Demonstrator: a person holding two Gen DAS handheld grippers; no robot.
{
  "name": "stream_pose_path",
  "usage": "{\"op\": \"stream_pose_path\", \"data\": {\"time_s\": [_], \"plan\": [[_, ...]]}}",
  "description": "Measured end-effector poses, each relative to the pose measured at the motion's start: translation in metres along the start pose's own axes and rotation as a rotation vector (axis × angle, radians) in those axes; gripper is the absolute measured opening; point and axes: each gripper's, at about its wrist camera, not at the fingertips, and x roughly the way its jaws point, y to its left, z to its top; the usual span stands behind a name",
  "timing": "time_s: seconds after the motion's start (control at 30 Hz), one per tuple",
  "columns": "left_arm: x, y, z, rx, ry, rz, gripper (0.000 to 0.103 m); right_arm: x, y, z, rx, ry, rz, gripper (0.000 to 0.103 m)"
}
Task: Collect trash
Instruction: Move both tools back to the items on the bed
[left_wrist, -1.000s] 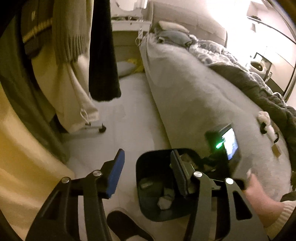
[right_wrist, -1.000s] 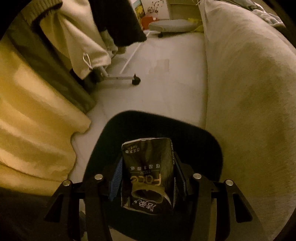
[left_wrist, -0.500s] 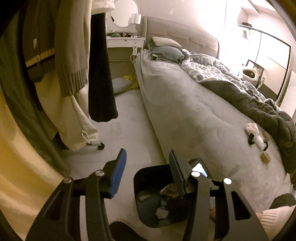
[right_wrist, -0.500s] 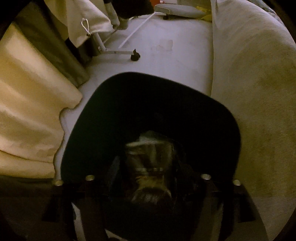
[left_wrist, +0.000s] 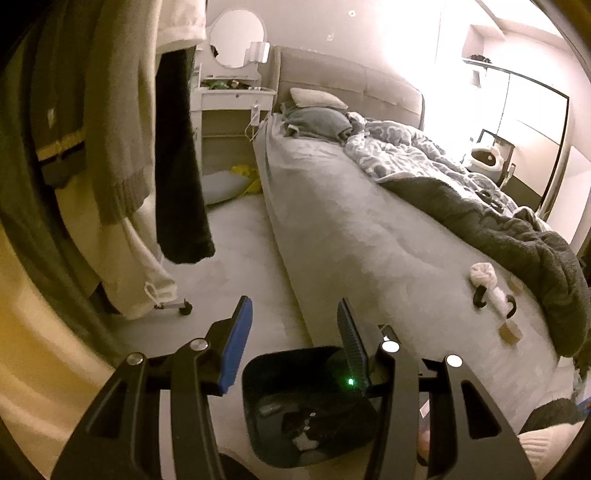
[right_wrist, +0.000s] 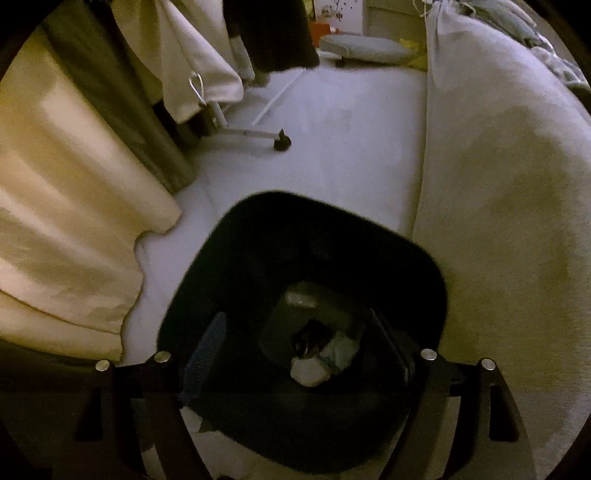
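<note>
A black bin (right_wrist: 258, 236) stands on the pale floor (right_wrist: 351, 147) beside the bed (left_wrist: 351, 229).

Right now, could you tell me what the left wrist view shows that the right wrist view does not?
Only the left wrist view shows the top of the bed with small items lying on it, the pillows, the round mirror, and the left gripper, open and empty.

Only the right wrist view shows the cream curtain and the right gripper, whose jaws have just been opening, with nothing between them, above the bin.

Both show the black trash bin holding trash, the floor and the hanging clothes.
</note>
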Motion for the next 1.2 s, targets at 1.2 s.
{"op": "stream_pose_path", "data": {"time_s": [1.2], "plan": [[0.058,-0.172,0.013,0.153,0.016,-0.140,0.079,-0.215,-0.170,-0.062,0.123,-0.429,-0.152,0.080]]}}
